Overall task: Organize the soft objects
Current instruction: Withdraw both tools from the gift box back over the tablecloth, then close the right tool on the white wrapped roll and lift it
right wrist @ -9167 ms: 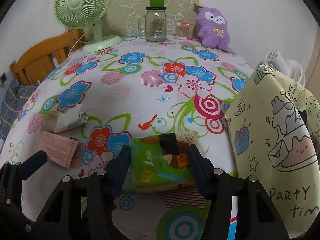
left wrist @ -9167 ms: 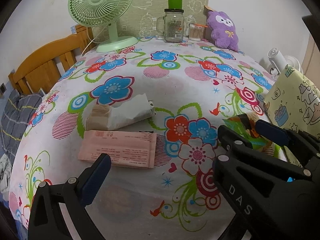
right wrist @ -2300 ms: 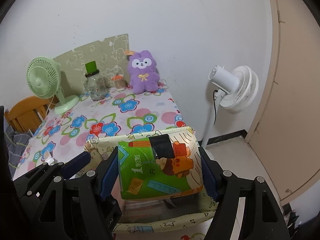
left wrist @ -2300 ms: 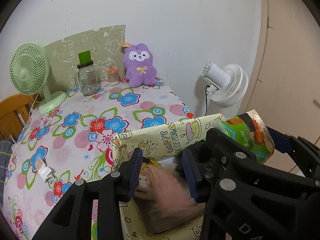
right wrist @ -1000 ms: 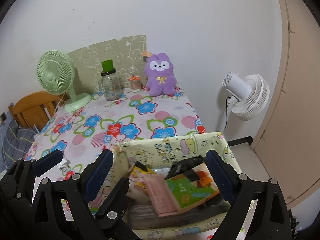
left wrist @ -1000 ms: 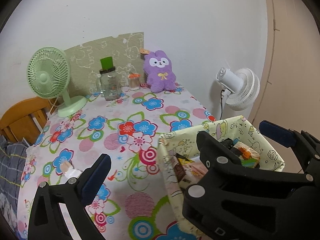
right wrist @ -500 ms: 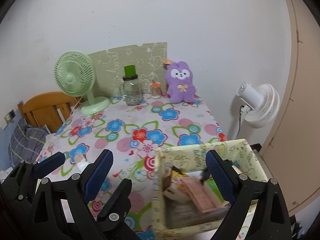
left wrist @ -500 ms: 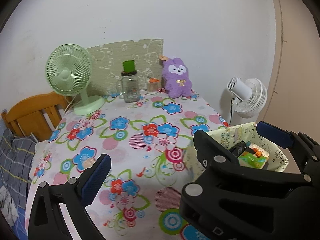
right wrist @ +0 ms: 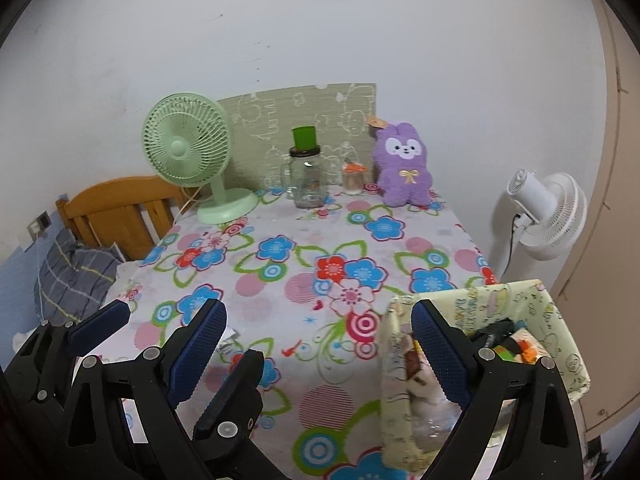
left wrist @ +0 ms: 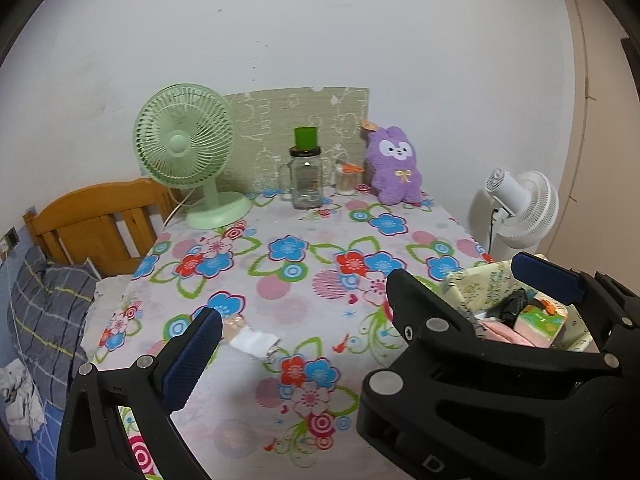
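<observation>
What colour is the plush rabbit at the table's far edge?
Purple plush rabbit, white face, gold bow; clearest in the right wrist view.

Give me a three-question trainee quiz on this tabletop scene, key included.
1. True or false: the purple plush lies inside the yellow storage bin.
2. Which soft item still lies loose on the tablecloth? A) the white packet B) the pink pack C) the green pack
3. Fill in: the left gripper and the right gripper are both ____.

Key: 1 false, it stands at the table's far edge. 2 A, the others lie in the bin. 3 open, holding nothing.
</observation>
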`<action>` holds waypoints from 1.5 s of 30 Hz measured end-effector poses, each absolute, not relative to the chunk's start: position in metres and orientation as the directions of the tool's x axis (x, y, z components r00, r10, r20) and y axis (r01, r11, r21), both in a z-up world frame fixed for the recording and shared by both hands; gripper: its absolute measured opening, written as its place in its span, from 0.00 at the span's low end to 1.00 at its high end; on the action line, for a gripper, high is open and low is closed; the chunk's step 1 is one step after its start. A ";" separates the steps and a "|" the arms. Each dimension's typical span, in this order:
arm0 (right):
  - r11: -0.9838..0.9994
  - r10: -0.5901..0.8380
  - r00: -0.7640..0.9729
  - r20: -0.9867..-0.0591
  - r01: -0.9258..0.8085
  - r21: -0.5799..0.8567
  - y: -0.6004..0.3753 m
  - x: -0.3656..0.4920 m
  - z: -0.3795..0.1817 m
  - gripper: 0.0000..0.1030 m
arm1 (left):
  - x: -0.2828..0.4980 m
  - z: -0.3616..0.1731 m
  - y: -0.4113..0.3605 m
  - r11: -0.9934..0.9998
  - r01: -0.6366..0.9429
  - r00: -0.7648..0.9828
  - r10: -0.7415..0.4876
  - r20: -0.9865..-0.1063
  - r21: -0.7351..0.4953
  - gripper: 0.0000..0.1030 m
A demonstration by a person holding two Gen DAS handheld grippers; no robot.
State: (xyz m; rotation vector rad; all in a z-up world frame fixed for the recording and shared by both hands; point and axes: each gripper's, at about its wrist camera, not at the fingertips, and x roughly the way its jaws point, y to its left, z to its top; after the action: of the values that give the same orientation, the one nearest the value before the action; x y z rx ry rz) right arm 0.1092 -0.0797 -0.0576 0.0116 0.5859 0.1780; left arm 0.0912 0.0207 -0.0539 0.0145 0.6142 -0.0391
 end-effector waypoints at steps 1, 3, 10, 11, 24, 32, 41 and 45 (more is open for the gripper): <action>0.984 0.173 0.817 -0.549 -0.168 0.061 -0.076 0.110 -0.058 0.93 | 0.092 -0.055 0.024 0.999 0.036 0.815 -0.030 -0.579 -0.001 1.00; 0.983 0.179 0.816 -0.550 -0.176 0.059 -0.070 0.112 -0.058 0.93 | 0.093 -0.056 0.031 1.000 0.025 0.812 -0.026 -0.583 -0.009 1.00; 0.977 0.207 0.805 -0.557 -0.203 0.071 -0.050 0.121 -0.066 0.93 | 0.100 -0.066 0.053 1.000 -0.002 0.803 -0.009 -0.596 -0.017 1.00; 0.975 0.214 0.798 -0.563 -0.210 0.073 -0.045 0.124 -0.069 0.93 | 0.101 -0.068 0.056 1.000 -0.007 0.801 -0.004 -0.598 -0.016 1.00; 0.946 0.296 0.737 -0.607 -0.316 0.078 0.007 0.156 -0.108 0.93 | 0.123 -0.106 0.102 0.997 -0.071 0.750 0.026 -0.661 -0.041 1.00; 0.927 0.320 0.709 -0.628 -0.370 0.055 0.034 0.175 -0.131 0.93 | 0.138 -0.129 0.124 0.995 -0.094 0.723 0.054 -0.688 -0.021 1.00; 0.905 0.333 0.666 -0.668 -0.425 0.027 0.062 0.195 -0.158 0.92 | 0.151 -0.157 0.147 0.992 -0.128 0.679 0.076 -0.730 -0.015 1.00; 0.883 0.363 0.617 -0.699 -0.468 0.045 0.074 0.206 -0.172 0.79 | 0.158 -0.167 0.154 0.989 -0.146 0.654 0.092 -0.750 -0.006 0.99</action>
State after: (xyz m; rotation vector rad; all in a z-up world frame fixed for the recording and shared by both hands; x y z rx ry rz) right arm 0.2062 0.0737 -0.1716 -0.1468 0.7695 0.4800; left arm 0.1579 0.1544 -0.1674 -0.0678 0.8468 0.1353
